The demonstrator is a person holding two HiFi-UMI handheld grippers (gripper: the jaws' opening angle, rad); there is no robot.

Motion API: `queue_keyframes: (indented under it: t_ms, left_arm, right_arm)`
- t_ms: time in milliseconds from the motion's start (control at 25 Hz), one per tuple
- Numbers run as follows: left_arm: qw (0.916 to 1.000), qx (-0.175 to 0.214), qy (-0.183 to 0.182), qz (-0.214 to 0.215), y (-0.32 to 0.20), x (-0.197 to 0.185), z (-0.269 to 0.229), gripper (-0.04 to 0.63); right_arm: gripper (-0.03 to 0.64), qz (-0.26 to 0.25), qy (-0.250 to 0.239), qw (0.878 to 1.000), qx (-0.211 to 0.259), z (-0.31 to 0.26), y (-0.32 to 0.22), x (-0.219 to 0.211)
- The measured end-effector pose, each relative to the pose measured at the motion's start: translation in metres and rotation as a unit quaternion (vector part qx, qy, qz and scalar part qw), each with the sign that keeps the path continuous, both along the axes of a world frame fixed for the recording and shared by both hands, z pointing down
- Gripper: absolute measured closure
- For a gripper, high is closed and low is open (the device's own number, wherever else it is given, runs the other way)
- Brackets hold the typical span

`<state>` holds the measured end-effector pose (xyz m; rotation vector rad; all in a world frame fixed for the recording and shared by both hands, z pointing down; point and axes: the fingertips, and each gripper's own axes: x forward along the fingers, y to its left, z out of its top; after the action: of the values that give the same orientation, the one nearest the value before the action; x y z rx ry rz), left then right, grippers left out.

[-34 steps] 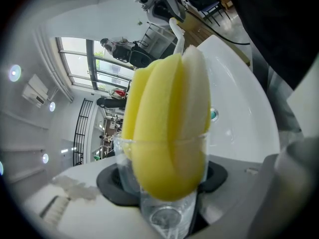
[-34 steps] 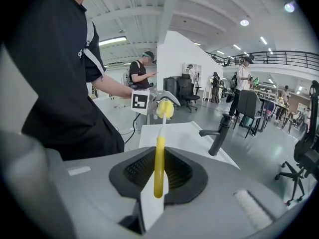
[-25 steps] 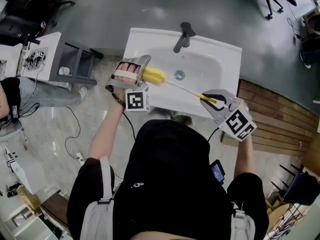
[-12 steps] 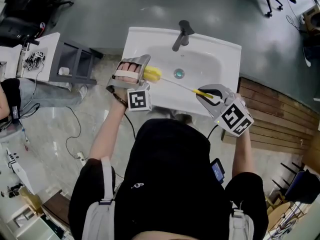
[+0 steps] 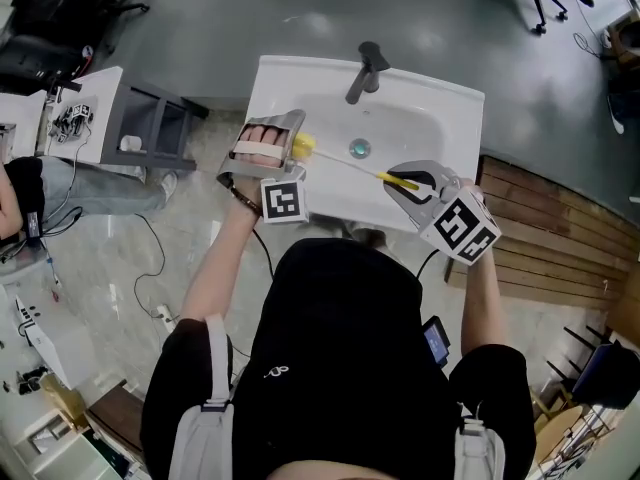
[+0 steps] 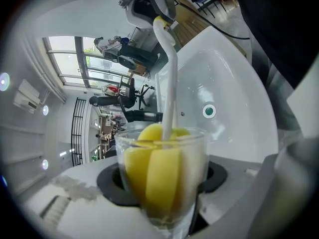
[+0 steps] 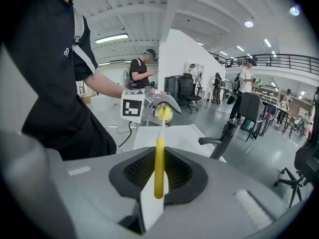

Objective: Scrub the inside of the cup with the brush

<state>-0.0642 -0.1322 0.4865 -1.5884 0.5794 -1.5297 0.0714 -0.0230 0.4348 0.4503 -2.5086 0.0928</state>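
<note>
Over the white sink (image 5: 440,108), the clear cup (image 6: 198,156) sits crosswise between the jaws of the left gripper (image 5: 283,144), which are pressed on its wall from both sides. Its mouth faces away along the jaws, towards the other hand. The yellow sponge head (image 6: 149,176) of the brush (image 6: 169,88) is pushed deep inside, filling most of the cup's width, with only its top showing above the rim.

From the sponge a thin white stem runs up and out to a yellow handle (image 7: 159,171). The right gripper (image 5: 410,184) is closed on that handle near its end. Below the pair lie the drain (image 5: 360,149) and, at the back of the basin, the dark faucet (image 5: 365,71).

The cup looks light, smooth and thin-walled; whether it is glass or plastic I cannot tell. It is likely slippery once wet, so the hold belongs low on the wall, away from the rim, firm but not crushing. The sponge is soft and should squash against the sides. The stem looks slender enough to bend, so short strokes and twists driven from the handle seem the safer way to scrub.
</note>
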Motion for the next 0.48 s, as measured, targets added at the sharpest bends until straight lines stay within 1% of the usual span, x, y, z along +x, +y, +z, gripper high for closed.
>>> queue_keyframes:
  t_ms: [480]
  left_arm:
    - [0.9999, 0.002, -0.003, -0.012, 0.0, 0.005, -0.001, 0.325]
  right_arm:
    - [0.565, -0.006, -0.01, 1.0, -0.005, 0.0, -0.007, -0.016]
